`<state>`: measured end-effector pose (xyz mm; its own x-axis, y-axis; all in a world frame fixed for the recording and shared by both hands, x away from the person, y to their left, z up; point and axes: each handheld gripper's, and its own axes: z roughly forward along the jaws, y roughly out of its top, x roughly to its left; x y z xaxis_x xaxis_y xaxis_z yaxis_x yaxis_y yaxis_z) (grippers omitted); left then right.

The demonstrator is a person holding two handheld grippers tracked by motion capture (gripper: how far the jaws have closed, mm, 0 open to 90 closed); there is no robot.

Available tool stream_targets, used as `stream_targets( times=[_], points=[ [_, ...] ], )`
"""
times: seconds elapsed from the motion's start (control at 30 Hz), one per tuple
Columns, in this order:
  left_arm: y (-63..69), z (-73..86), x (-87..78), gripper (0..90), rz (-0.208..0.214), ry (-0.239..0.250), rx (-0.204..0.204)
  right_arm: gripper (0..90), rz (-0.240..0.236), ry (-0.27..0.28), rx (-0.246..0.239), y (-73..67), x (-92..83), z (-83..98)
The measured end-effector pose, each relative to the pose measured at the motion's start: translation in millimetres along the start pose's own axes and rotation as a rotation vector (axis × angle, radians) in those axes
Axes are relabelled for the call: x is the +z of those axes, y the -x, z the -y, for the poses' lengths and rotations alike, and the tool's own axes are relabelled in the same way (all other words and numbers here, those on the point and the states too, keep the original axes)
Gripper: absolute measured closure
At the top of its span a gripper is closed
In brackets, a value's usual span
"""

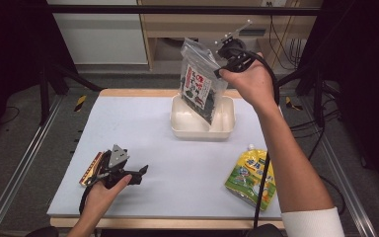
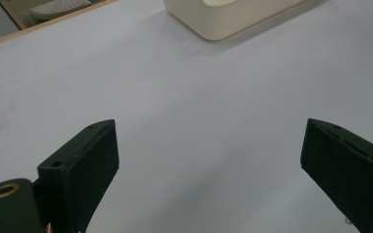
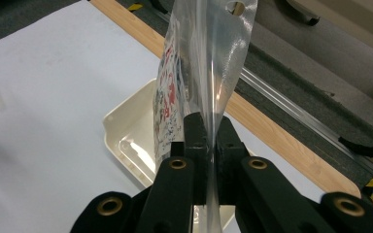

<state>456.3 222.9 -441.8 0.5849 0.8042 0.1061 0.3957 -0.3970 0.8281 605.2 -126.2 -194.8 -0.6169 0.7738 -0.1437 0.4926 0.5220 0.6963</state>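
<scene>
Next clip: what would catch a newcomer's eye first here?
The clear snack bag with dark contents, hanging from the right gripper over the cream tray at the table's far side. Then the yellow-green pouch lying near right, and the left gripper resting open near left.

print: none legible | clear bag (image 1: 198,85) label: too blurred | yellow-green pouch (image 1: 251,177): unreadable

1. Bench (image 1: 143,133) sits mid-frame, pale lavender-grey top with a light wood edge along the far side.
2. Grey carpet floor (image 1: 24,163) all around it.
3. Metal rails (image 1: 17,170) run diagonally at lower left and lower right.
4. Light wood cabinet (image 1: 187,27) at top centre, white panel (image 1: 98,37) left of it.
5. Black frame posts (image 1: 44,74) in the dark upper corners.
</scene>
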Motion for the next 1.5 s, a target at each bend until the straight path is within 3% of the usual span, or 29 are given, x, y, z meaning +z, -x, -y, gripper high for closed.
stream_targets(
  times=[0.67, 1.5],
  points=[
    [1.8, 0.2, 1.3, 6.7, 0.009, -0.009, 0.009, 87.6, -0.041, 0.007, 0.057, 2.2, 23.5, 9.0],
    [1.7, 0.8, 3.3, 6.7, 0.011, -0.018, 0.012, 87.5, -0.078, 0.003, 0.055, -2.8, 35.8, 12.4]
  ],
)
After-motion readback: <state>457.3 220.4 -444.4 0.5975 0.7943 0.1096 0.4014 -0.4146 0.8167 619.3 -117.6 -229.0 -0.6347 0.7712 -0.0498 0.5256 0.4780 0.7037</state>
